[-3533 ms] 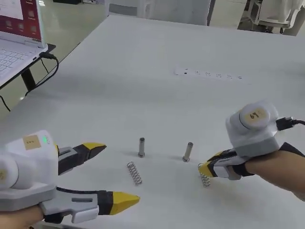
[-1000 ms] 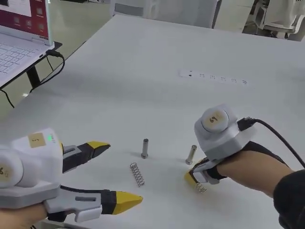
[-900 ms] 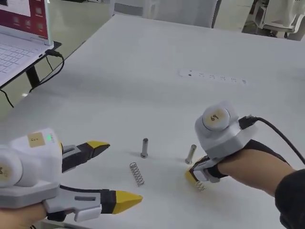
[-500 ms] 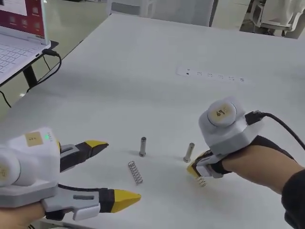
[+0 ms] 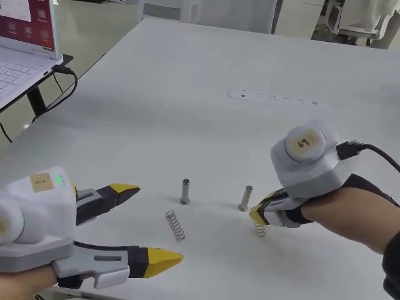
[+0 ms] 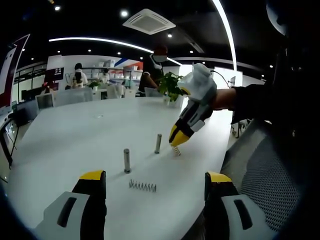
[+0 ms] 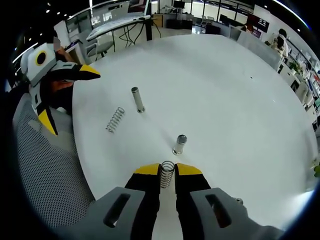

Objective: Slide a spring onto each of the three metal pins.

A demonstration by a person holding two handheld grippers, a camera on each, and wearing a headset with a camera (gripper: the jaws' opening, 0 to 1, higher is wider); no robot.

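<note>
On the white counter (image 5: 187, 125) in the head view, the left pin (image 5: 185, 191) and the right pin (image 5: 245, 198) are standing upright, apart from each other. A loose spring (image 5: 175, 225) is lying flat just in front of the left pin. The right gripper (image 5: 257, 215) is pinching the held spring (image 5: 260, 230) just beside the right pin, while the left gripper (image 5: 145, 223) is hovering at the lower left with its fingers spread wide. A laptop (image 5: 19, 44) with a cable (image 5: 59, 87) is sitting off the far left edge, and a white power strip (image 5: 275, 97) is lying farther back. Each gripper is carrying a yellow sticker (image 5: 304, 143) whose number is too blurred to read. In the left gripper view, the left gripper (image 6: 155, 177) is framing the loose spring (image 6: 143, 186). Behind it the left pin (image 6: 127, 160) and right pin (image 6: 158, 143) are standing, with the right gripper (image 6: 179, 137) reaching in. People and a plant (image 6: 170, 85) are showing far behind. In the right gripper view, the right gripper (image 7: 167, 172) is squeezing the held spring (image 7: 166, 174), which is pointing toward the right pin (image 7: 179, 144). Beyond it are the left pin (image 7: 137, 99), the loose spring (image 7: 115, 120) and the spread left gripper (image 7: 70, 100), above a mesh chair (image 7: 45, 165).
</note>
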